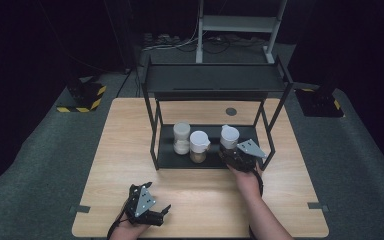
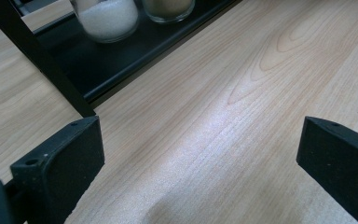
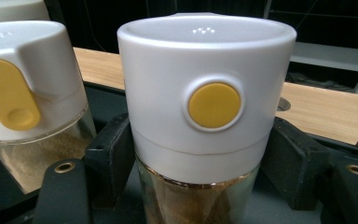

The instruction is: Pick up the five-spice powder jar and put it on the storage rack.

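The right gripper (image 1: 236, 156) has its jaws on either side of the upright, brown-filled spice jar (image 3: 200, 116) at the right end of the rack's lower shelf (image 1: 167, 157), seemingly clamped, while the left gripper (image 1: 147, 210) rests spread open near the table's front edge.
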`<control>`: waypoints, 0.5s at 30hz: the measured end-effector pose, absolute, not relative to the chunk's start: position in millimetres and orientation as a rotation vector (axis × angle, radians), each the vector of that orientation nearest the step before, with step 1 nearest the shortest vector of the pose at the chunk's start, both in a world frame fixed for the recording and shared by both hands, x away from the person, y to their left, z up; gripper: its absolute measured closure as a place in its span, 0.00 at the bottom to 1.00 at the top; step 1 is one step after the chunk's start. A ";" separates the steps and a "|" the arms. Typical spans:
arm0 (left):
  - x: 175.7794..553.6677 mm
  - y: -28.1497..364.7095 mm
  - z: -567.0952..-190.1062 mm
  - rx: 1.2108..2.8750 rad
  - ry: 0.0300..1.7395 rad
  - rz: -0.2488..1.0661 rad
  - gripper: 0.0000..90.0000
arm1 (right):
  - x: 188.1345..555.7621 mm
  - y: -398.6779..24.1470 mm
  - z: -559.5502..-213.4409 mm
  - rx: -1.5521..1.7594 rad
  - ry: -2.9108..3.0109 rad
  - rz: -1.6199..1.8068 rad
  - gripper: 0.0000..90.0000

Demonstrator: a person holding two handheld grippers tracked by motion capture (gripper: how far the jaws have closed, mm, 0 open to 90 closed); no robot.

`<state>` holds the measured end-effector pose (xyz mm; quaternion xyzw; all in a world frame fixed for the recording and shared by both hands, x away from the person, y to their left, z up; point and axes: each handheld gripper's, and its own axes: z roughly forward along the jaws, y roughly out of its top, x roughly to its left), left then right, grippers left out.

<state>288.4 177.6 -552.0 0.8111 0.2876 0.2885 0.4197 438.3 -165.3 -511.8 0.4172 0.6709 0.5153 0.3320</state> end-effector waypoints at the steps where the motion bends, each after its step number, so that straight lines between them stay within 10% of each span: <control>1: 288.4 177.5 -552.0 2.033 0.721 0.724 0.01 | 438.5 -165.4 -512.2 1.092 1.753 1.345 0.34; 15: 288.0 178.0 -551.9 2.029 0.718 0.726 0.01 | 441.7 -163.0 -516.2 1.104 1.755 1.334 0.34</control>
